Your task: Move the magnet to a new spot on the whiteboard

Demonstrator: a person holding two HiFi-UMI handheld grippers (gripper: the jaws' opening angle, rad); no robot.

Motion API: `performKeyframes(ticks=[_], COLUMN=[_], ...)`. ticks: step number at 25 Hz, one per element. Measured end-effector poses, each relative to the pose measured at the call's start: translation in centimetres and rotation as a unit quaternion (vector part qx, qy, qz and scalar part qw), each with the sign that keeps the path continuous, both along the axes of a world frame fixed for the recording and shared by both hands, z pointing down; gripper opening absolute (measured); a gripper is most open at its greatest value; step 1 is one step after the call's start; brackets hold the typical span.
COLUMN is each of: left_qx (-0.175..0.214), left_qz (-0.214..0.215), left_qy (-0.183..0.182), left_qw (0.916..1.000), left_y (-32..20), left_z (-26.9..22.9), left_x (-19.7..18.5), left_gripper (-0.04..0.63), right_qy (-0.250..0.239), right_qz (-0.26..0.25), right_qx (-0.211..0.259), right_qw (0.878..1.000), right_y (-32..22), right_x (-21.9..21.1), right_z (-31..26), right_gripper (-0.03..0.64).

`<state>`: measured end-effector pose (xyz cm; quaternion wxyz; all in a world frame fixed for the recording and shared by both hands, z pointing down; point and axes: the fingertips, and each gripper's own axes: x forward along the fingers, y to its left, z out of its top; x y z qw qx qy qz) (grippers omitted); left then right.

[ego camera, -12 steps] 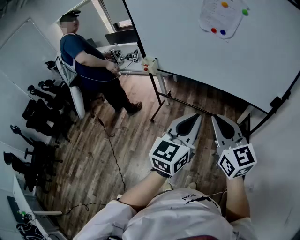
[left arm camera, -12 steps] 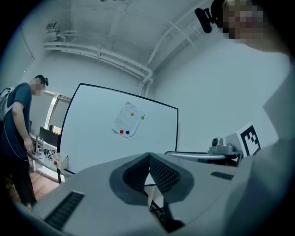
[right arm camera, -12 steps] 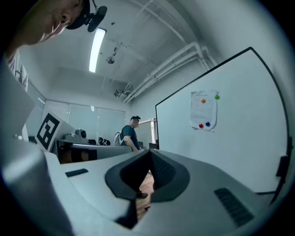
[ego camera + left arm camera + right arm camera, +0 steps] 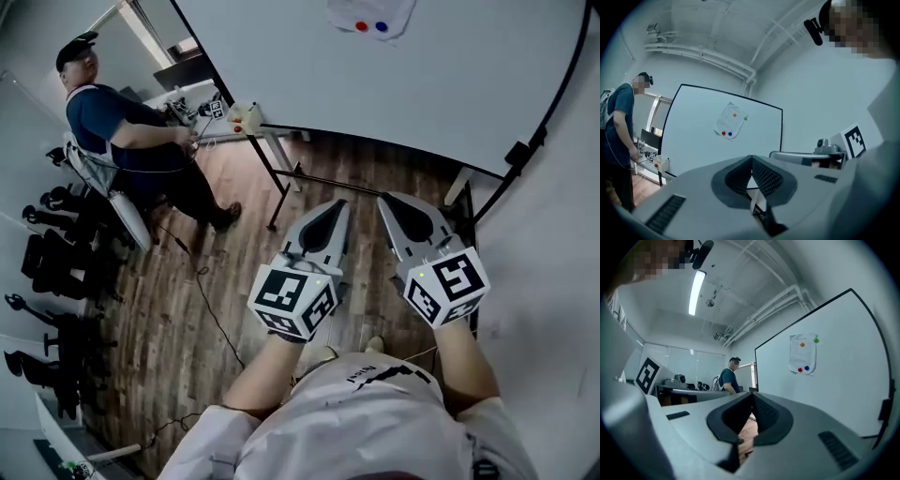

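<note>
At the far left of the head view a person is seen standing on the wooden floor, taking no part in the work.

The left gripper is held low in front of the body. In its own view its jaws are closed tip to tip, with nothing between them.

Above and between the two grippers, a sheet of paper is pinned high on the whiteboard by four small round magnets: orange and green at the top, red and blue at the bottom. Which one is meant cannot be told. All are well apart from both grippers.

The right gripper is held just beside the left one, equally low. Its jaws are likewise pressed fully together on nothing.

Such a magnet is judged to be light, rigid and smooth-sided, so a slip from the pads is likely if it is pinched shallowly. It is best taken across its rim, at opposite edges, with the jaws opened only a little wider than the disc. Some resistance from the magnetic pull is to be expected. A tilt or a slide should free it more easily than a straight pull. The sheet may sag or shift once one corner is released.
</note>
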<state>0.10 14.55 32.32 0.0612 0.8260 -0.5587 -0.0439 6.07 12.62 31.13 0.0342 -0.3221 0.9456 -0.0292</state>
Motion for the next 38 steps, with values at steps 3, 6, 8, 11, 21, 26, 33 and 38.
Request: performKeyframes(ticks=[3,6,8,11,21,26,33,38], left_qx=[-0.002,-0.002,-0.001,-0.001,0.003,0.007,0.021,0.02], left_qz=[0.004,0.006,0.003,-0.006,-0.018,-0.001,0.03,0.056], left_qy=[0.001,0.001,0.001,0.002,-0.001,0.002,0.0,-0.001], left_qw=[1.0,1.0,1.0,1.0,0.9998,1.0,0.9993,0.9982], left_y=[-0.8,-1.4,-1.6,-1.8,-4.1,-7.1,-13.7,-18.9], left_z=[0.4,0.2,-0.1,-0.2,0.0,0.2,0.0,-0.2], left_x=[1.6,2.5,2.9,3.1,2.3,1.6,-0.7,-3.6], left_gripper=[0.011,0.011,0.011,0.011,0.011,0.011,0.011,0.011], right_qy=[-0.002,-0.009,-0.012,-0.013,-0.004,0.006,0.023,0.025], right_qz=[0.008,0.015,0.016,0.014,0.023,0.037,0.063,0.085], right_qx=[0.0,-0.001,0.001,0.004,0.006,0.01,0.019,0.018], right_qw=[1.0,1.0,1.0,1.0,1.0,0.999,0.998,0.996], right_y=[-0.7,-1.4,-1.6,-2.0,-4.3,-7.0,-13.1,-17.8], right_x=[1.8,3.2,3.9,4.7,4.3,3.1,-0.1,-3.3], right_z=[0.5,0.3,0.0,-0.2,0.2,0.4,0.2,0.1], right_gripper=[0.014,0.014,0.014,0.014,0.014,0.014,0.014,0.015])
